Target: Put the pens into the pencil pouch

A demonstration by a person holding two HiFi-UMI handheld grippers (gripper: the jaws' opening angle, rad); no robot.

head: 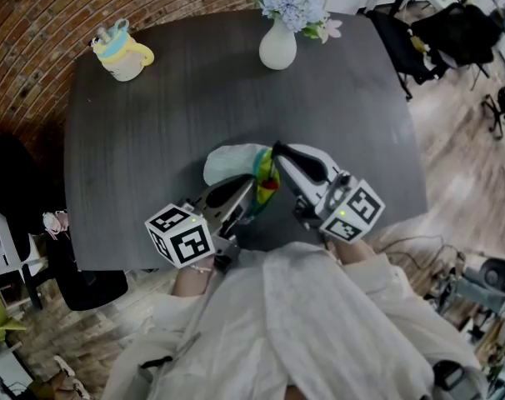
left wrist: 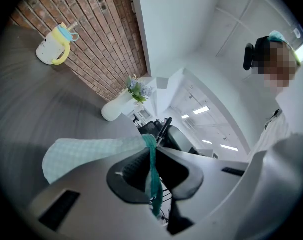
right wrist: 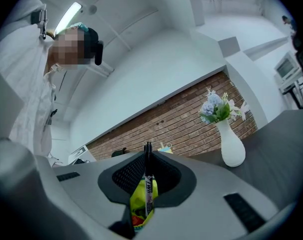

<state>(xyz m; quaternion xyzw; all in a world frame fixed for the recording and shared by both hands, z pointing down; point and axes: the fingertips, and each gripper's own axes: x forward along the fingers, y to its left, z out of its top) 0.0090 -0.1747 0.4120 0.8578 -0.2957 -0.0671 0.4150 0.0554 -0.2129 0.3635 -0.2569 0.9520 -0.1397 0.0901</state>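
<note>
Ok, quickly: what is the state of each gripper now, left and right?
Left gripper: closed, holding the pouch by its edge.
Right gripper: closed, holding a black pen.

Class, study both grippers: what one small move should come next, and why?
Probably lower the right gripper slightly to slide its pen into the pouch: the left gripper pinches the pouch's teal edge, holding it up, and the clamped pen sits right beside that edge.
</note>
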